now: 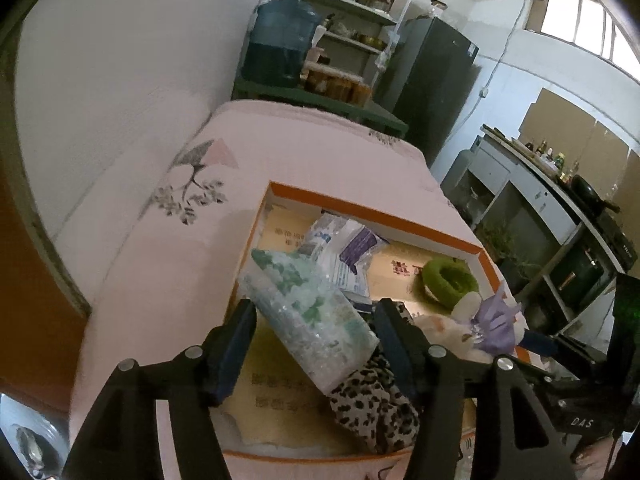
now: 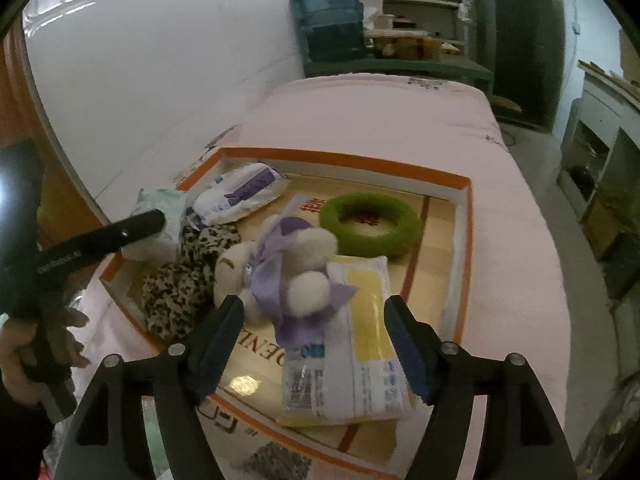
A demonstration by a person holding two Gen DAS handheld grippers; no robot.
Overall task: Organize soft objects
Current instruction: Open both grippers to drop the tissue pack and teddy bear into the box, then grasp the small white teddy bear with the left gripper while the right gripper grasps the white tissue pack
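Pink bedding covers the bed (image 2: pixel 500 200) on which an orange-rimmed box (image 2: pixel 460 184) lies open, with a blue water jug (image 2: pixel 328 20) and kitchen shelves well behind. Directly ahead of the left gripper (image 1: pixel 316 344), between its widely spread fingers, lies a green-printed tissue pack (image 1: pixel 312 312); the pack seems to lean on the box's near-left rim, and I cannot tell whether either pad touches it. Just beyond its far end sits a purple-and-white wipe pack (image 1: pixel 348 252), and under its near end, toward the right finger, a leopard-print cloth (image 1: pixel 372 404) is bunched. The right gripper (image 2: pixel 316 344) is likewise wide open and holds nothing; between its fingers lies a yellow-and-white tissue pack (image 2: pixel 360 344), and just ahead, partly on that pack, slumps a white plush toy (image 2: pixel 308 268) with a lilac ribbon. Farther ahead and slightly right rests a green fuzzy ring (image 2: pixel 370 226). All these things look light and yielding. The film-wrapped packs will likely be slick and crush under the pads, so they are best pinched across the narrow width near the middle. The plush will sag; its body is a safer hold than the ribbon. The cloth will trail if lifted by an edge, so a gathered fold is better.
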